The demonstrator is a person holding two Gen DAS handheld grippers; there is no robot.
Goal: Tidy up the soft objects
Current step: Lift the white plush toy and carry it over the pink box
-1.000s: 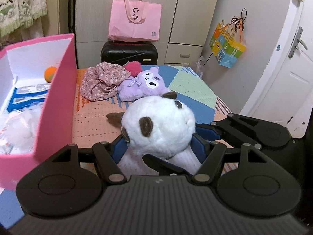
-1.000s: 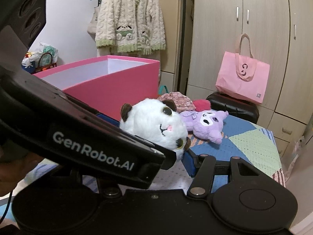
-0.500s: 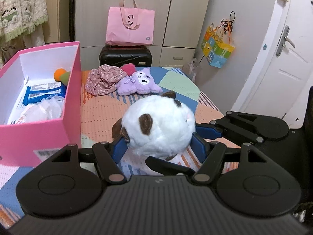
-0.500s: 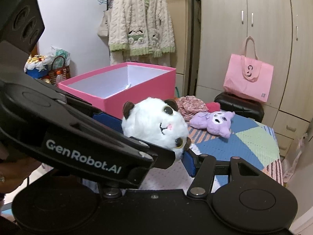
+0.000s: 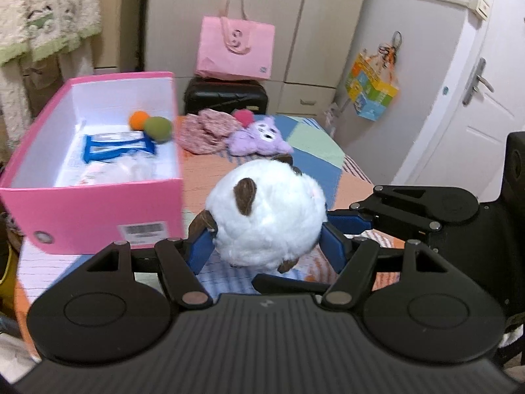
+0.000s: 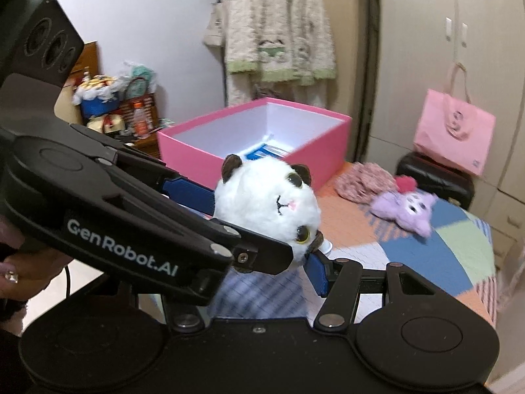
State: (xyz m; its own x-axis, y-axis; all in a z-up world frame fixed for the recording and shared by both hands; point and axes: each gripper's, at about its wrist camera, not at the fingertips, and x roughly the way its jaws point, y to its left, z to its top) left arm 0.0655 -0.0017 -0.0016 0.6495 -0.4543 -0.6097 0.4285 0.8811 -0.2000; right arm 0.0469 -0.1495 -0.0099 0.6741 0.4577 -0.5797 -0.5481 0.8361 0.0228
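While the left hand-held gripper (image 5: 265, 246) pinches the panda (image 5: 267, 211) aloft beside the box (image 5: 98, 210), transfer is underway; next: carry over rim, release. Right hand-held gripper's spread: cannot tell.

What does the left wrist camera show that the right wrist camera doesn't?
Left wrist only: the orange ball and green ball inside the box, and the white door.

Right wrist only: the panda's face, the left claw from outside, and the cluttered basket by the wall.

Both: the white panda plush clamped in the left claw, the pink box, the purple plush, the pink tote bag.
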